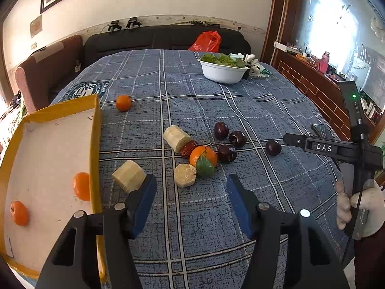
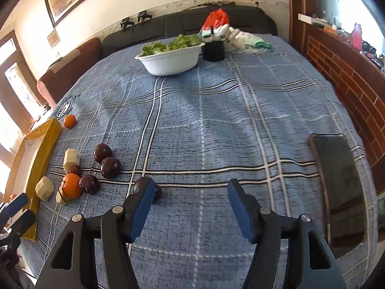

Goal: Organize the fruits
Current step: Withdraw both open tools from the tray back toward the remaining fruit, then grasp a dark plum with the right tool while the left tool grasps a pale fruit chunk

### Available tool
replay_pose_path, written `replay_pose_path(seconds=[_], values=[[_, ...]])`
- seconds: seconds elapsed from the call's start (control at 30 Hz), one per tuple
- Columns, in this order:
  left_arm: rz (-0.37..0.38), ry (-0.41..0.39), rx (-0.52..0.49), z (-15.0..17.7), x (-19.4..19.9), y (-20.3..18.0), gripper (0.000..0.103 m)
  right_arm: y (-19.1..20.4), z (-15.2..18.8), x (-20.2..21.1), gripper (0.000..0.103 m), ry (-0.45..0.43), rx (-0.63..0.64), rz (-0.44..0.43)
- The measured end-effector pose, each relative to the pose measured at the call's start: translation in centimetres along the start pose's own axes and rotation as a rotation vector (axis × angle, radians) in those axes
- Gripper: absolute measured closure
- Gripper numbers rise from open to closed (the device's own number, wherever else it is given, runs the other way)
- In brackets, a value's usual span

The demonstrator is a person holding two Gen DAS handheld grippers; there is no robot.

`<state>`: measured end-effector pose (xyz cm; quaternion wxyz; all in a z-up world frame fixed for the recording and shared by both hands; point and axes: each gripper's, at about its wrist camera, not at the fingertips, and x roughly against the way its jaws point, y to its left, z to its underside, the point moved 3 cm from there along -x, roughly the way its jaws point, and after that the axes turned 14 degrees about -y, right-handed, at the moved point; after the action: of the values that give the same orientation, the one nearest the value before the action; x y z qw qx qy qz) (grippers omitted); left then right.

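Two oranges (image 1: 20, 213) lie in the yellow-rimmed tray (image 1: 95, 130) at left; the left gripper (image 1: 191, 202) hangs spread and empty before clustered sugarcane chunks (image 1: 128, 175), an orange (image 1: 203, 155) and dark plums (image 1: 226, 153); right gripper (image 2: 190, 204) spread beside one plum (image 2: 157, 191)

Matt woven tablecloth (image 2: 216, 125) — glossy plums (image 1: 221, 130), smooth white plastic bowl (image 2: 168, 60).
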<state>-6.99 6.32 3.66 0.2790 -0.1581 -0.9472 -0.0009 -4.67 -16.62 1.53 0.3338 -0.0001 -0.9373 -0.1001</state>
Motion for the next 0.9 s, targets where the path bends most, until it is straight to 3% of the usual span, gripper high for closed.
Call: replay_pose_path(seconds=[0.2, 0.33, 0.4, 0.63, 0.73, 0.9], values=[[0.028, 0.049, 0.009, -0.1, -3.2, 0.4, 0.048, 1.7, -0.2, -1.3, 0.038, -0.014, 0.017, -0.065], [0.036, 0.093, -0.039, 0.3, -5.4, -0.2, 0.048, 2.2, -0.1, -1.8, 0.038, -0.015, 0.003, -0.119], [0.034, 0.111, -0.062, 0.5, -6.2, -0.3, 0.053, 2.3, 0.1, -1.9, 0.038, -0.010, -0.005, -0.149], [0.052, 0.106, -0.079, 0.3, -6.3, 0.4, 0.064, 3.4, 0.5, -2.0, 0.052, 0.010, 0.005, -0.226], [0.051, 0.102, -0.080, 0.2, -6.3, 0.3, 0.063, 3.8, 0.7, -2.2, 0.055, 0.016, 0.018, -0.235], [0.040, 0.138, -0.095, 0.7, -7.3, 0.2, 0.052, 4.1, 1.0, -2.5, 0.055, 0.034, 0.029, -0.251]])
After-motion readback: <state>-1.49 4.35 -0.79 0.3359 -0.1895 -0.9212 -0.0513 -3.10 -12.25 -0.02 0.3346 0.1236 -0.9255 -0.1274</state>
